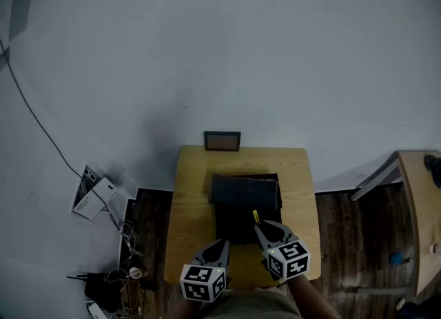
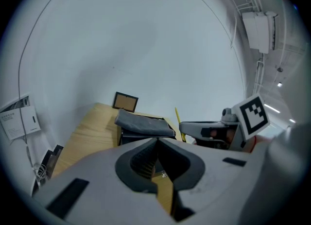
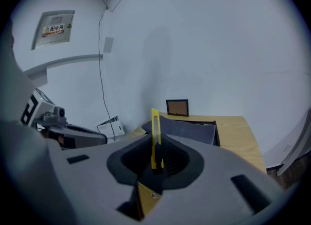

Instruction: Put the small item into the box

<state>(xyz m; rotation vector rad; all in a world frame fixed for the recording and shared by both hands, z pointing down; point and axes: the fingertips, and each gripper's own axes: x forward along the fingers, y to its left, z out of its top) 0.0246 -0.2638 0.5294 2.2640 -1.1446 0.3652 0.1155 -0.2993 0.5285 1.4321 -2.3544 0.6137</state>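
Note:
A black box (image 1: 244,204) sits in the middle of a wooden table (image 1: 189,200), with its dark lid (image 1: 242,190) lying askew across its far part. My right gripper (image 1: 260,227) hovers over the box's near right corner, shut on a yellow utility knife (image 1: 255,217) that sticks up between the jaws. In the right gripper view the knife (image 3: 155,129) stands upright in the right gripper (image 3: 156,141), with the box (image 3: 189,130) beyond. My left gripper (image 1: 219,245) is near the table's front edge with its jaws shut and empty; in its own view the left gripper (image 2: 157,140) faces the box (image 2: 143,126).
A small picture frame (image 1: 222,141) leans on the wall at the table's back edge. On the floor to the left lie a white booklet (image 1: 93,196) and tangled cables (image 1: 117,276). Another wooden table (image 1: 420,214) stands at the right.

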